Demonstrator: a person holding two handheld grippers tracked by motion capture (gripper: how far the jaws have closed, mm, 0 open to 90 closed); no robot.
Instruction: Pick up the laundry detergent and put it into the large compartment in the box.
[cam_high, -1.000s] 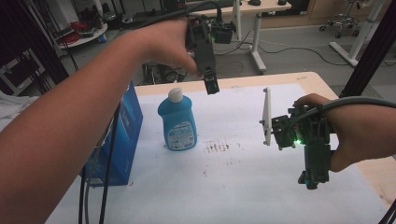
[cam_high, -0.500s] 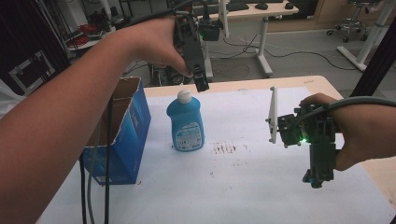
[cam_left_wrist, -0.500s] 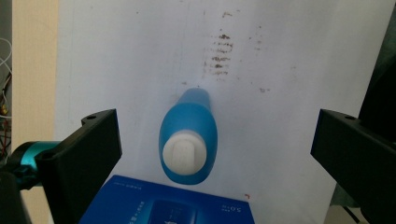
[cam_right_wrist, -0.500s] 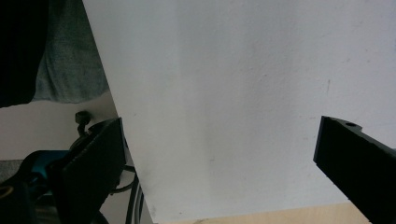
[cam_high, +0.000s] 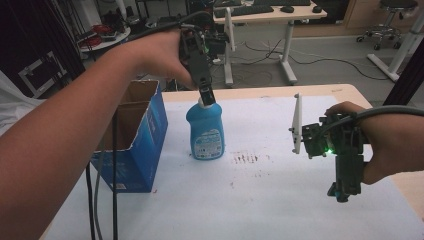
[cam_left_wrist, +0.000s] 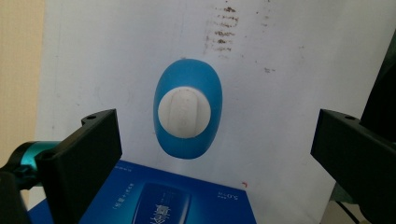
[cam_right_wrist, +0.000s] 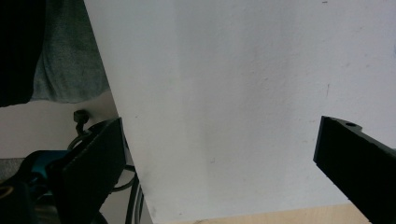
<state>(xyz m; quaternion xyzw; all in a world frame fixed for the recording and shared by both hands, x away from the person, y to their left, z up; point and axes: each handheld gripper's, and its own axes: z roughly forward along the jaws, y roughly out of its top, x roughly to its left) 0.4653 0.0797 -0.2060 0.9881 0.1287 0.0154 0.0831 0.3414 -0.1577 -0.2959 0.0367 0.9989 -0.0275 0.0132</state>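
A blue dish-soap bottle (cam_high: 205, 135) with a white cap (cam_high: 204, 103) stands upright on the white sheet (cam_high: 260, 200), next to an open blue cardboard box (cam_high: 135, 145). My left gripper (cam_high: 207, 95) points straight down just above the cap. In the left gripper view the bottle (cam_left_wrist: 187, 84) and its cap (cam_left_wrist: 183, 112) lie between the wide-apart jaws, a little left of centre; the left gripper (cam_left_wrist: 217, 135) is open and touches nothing. My right gripper (cam_high: 342, 192) hangs over the sheet's right front. It stands open (cam_right_wrist: 224, 144) with only bare sheet between its jaws.
Dark smudges (cam_high: 247, 159) mark the sheet right of the bottle. The box top (cam_left_wrist: 163, 200) lies at the bottom of the left gripper view. Bare wood (cam_high: 407, 187) borders the sheet on the right. Desks and a chair stand beyond the table.
My left gripper has come leftward and down, from beside the bottle's cap to right over it. The right gripper has hardly moved.
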